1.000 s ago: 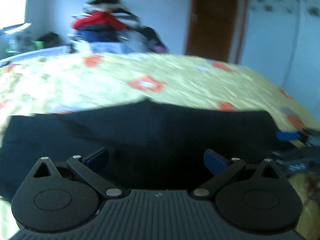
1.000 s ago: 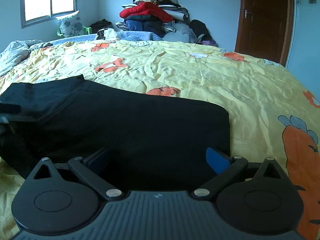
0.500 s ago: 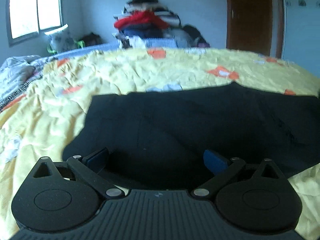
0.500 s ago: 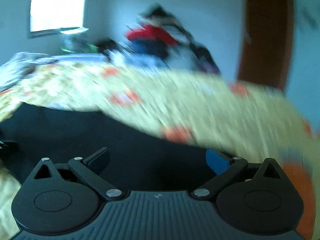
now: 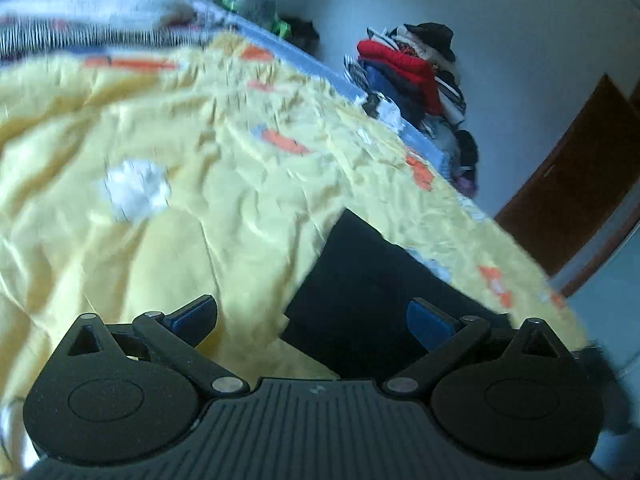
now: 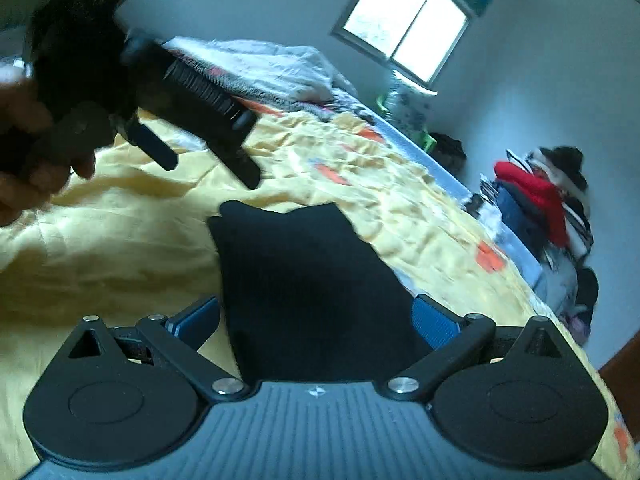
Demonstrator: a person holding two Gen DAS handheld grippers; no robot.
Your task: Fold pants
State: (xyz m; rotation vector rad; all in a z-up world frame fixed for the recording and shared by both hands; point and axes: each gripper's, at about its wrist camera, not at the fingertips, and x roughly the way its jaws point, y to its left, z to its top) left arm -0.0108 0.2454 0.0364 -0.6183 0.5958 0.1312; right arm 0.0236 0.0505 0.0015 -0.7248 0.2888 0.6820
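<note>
The black pants [image 6: 304, 272] lie flat and folded on the yellow bedspread [image 6: 120, 240]. In the left wrist view they [image 5: 372, 284] show at lower right. My right gripper [image 6: 316, 316] is open and empty, raised over the near end of the pants. My left gripper [image 5: 312, 316] is open and empty, above the pants' left edge and the bedspread [image 5: 180, 208]. The left gripper also shows in the right wrist view [image 6: 200, 160] at upper left, held in a hand, lifted off the bed.
A pile of clothes [image 5: 412, 68] stands against the far wall, also in the right wrist view [image 6: 548, 204]. A brown door [image 5: 576, 188] is at right. A window [image 6: 408, 28] and white bedding [image 6: 260, 64] lie beyond the bed.
Both grippers have lifted away from the pants and tilted sharply. The left one has swung left over the bedspread. The pants stay flat on the bed.
</note>
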